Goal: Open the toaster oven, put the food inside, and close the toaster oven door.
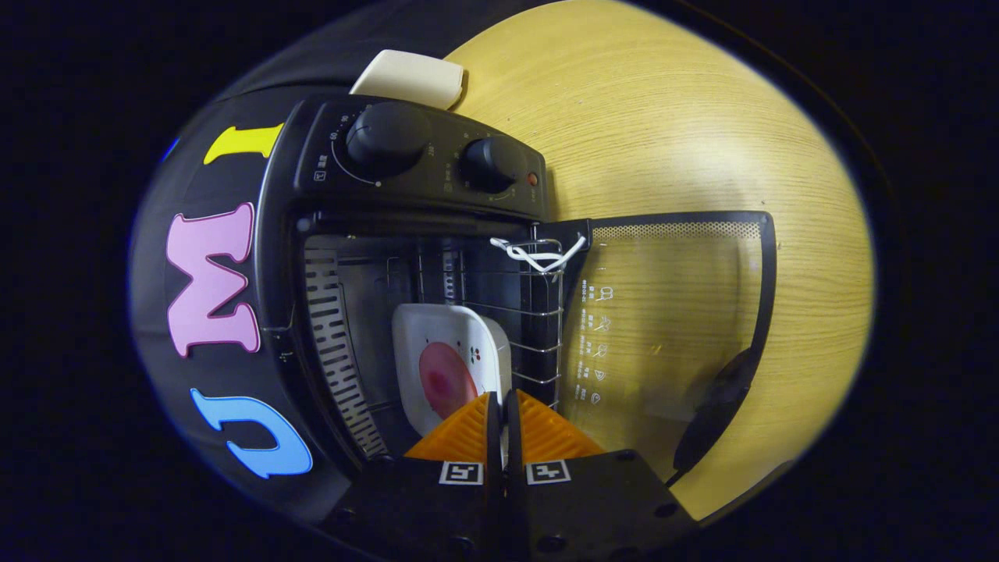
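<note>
The black toaster oven (421, 156) stands on a wooden table (663, 117), seen turned on its side. Its glass door (671, 312) is swung fully open and lies out over the table, with its dark handle (714, 406) at the outer edge. Inside the cavity sits a white square plate (437, 328) carrying a round pink piece of food (446, 381), resting against the wire rack (538, 312). My gripper (502, 402) reaches into the oven mouth. Its fingers are drawn close together and pinch the plate's near rim.
Two black knobs (386, 136) sit on the oven's control panel. A white cord (538, 254) is tied to the rack's edge near the door hinge. A cream-coloured flat object (410, 76) lies on the table behind the oven. Bare wood lies beyond the door.
</note>
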A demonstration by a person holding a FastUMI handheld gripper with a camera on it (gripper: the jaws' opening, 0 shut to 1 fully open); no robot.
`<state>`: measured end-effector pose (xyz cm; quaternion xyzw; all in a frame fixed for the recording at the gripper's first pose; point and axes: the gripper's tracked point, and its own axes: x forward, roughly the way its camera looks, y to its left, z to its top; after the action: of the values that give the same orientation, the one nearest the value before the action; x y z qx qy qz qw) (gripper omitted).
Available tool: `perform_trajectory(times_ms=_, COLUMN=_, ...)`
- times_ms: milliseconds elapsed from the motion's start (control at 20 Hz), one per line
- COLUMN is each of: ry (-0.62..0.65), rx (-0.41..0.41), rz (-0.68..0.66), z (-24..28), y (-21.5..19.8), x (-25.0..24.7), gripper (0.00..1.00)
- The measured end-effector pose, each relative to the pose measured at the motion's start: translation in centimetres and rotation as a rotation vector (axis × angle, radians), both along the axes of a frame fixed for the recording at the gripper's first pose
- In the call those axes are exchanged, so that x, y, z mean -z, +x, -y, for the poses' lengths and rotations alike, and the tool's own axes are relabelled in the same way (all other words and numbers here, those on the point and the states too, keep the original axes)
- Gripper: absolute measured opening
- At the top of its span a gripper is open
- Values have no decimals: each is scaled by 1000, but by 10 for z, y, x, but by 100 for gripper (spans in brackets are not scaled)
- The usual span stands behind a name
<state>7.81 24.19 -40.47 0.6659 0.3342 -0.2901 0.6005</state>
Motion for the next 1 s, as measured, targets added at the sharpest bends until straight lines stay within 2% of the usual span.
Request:
perform_trajectory(times_ms=350, ry=56, rx=26, rz=32, z=-7, y=13, x=-3, gripper=12)
perform_trajectory(times_ms=400, ry=52, rx=25, rz=33, z=-5, y=12, x=-5, gripper=24)
perform_trajectory(times_ms=450, ry=51, rx=26, rz=41, z=-5, y=12, x=-7, gripper=32)
perform_trajectory(times_ms=600, ry=65, rx=-6, rz=43, z=-8, y=4, x=-15, gripper=75)
perform_trajectory(times_ms=650, ry=61, rx=-42, rz=18, z=-9, y=-9, x=-18, gripper=79)
perform_trajectory(times_ms=700, ry=69, rx=-71, rz=32, z=-9, y=-12, x=-21, gripper=98)
perform_trajectory(times_ms=850, ry=20, rx=-202, rz=110, z=-9, y=-28, x=-41, gripper=99)
perform_trajectory(times_ms=1000, ry=-116, rx=-424, rz=239, z=-7, y=-46, x=-60, gripper=98)
